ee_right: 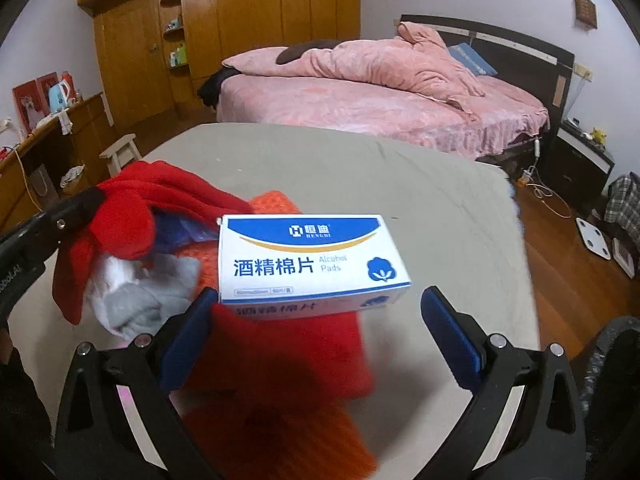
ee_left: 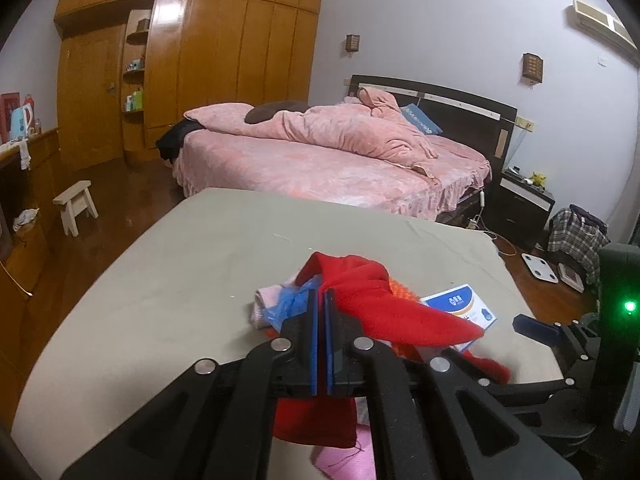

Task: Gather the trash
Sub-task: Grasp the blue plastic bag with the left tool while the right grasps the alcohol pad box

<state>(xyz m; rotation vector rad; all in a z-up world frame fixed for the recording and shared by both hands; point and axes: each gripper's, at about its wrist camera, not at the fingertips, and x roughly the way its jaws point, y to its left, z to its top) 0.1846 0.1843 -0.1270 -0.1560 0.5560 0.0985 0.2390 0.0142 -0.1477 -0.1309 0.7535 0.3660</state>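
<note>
Pointing both tools down at the bench [ee_left: 160, 280], we find the left tool [ee_left: 321, 296] clenched tight, red cloth [ee_left: 372, 292] draped across it. Our right tool [ee_right: 316, 304] stands released, its fingers well apart; the alcohol pad box [ee_right: 308, 260] lies just ahead, between them, on orange cloth [ee_right: 276, 360].

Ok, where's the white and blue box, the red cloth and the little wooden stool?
White and blue box [ee_right: 308, 256]: right wrist view, middle of its printed top.
Red cloth [ee_left: 384, 300]: left wrist view, its bunched middle fold.
Little wooden stool [ee_left: 74, 197]: left wrist view, its flat seat.
</note>
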